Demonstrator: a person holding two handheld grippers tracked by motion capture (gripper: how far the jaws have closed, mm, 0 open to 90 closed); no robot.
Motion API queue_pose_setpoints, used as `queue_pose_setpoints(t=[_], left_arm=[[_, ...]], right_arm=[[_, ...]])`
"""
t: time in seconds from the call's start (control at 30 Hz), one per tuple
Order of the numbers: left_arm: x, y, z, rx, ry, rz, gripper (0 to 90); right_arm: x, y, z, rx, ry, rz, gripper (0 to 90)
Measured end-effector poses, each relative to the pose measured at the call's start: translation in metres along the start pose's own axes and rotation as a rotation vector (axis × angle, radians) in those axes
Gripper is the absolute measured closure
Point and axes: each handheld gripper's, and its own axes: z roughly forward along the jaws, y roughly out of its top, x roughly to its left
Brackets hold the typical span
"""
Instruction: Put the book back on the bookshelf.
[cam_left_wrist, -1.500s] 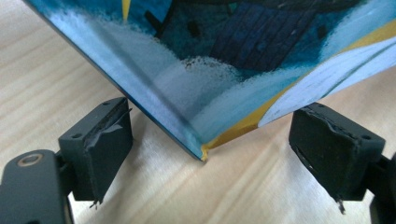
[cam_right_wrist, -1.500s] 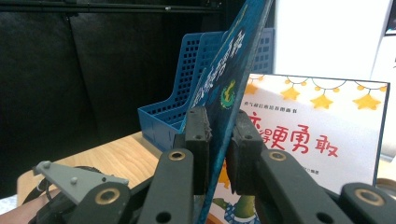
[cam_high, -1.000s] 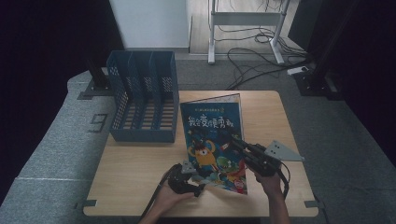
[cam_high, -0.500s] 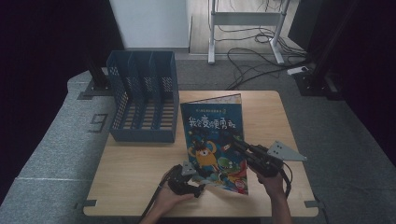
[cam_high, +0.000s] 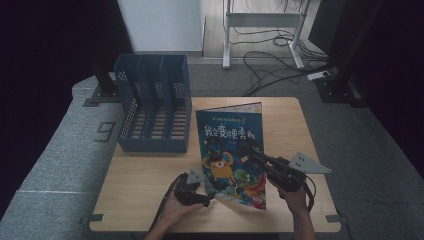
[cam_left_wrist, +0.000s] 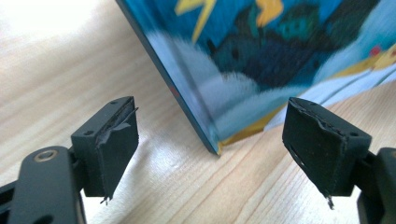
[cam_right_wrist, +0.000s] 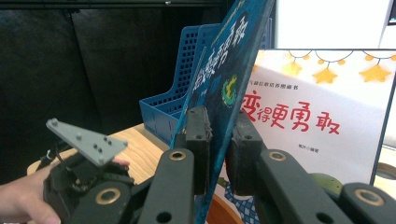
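Blue book (cam_right_wrist: 219, 88) pinched upright in right gripper (cam_right_wrist: 219, 154)

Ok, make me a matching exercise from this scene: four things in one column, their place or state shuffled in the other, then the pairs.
Things:
1. picture book
2. blue file rack
3. left gripper
4. right gripper

Places or states:
A. jaws clamped on the front cover
B. stands at the table's far left
C. propped up open, lower edge on the wooden table
D. jaws apart, either side of the book's bottom corner

Pairs: 1-C, 2-B, 3-D, 4-A
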Motion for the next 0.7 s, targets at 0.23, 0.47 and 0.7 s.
queue_pose_setpoints(t=[0.23, 0.47, 0.7], left_arm=[[0.002, 0.001, -0.003, -0.032, -0.001, -0.008, 18.4], [-0.001, 0.002, -0.001, -0.036, -0.012, 0.006, 18.4], [0.007, 0.019, -0.013, -0.116, -0.008, 0.005, 20.2]], right_arm=[[0.000, -0.001, -0.003, 0.007, -0.010, -0.004, 79.0], [0.000, -0.003, -0.004, -0.001, -0.006, -0.016, 79.0], [0.000, -0.004, -0.008, 0.000, 0.007, -0.025, 79.0]])
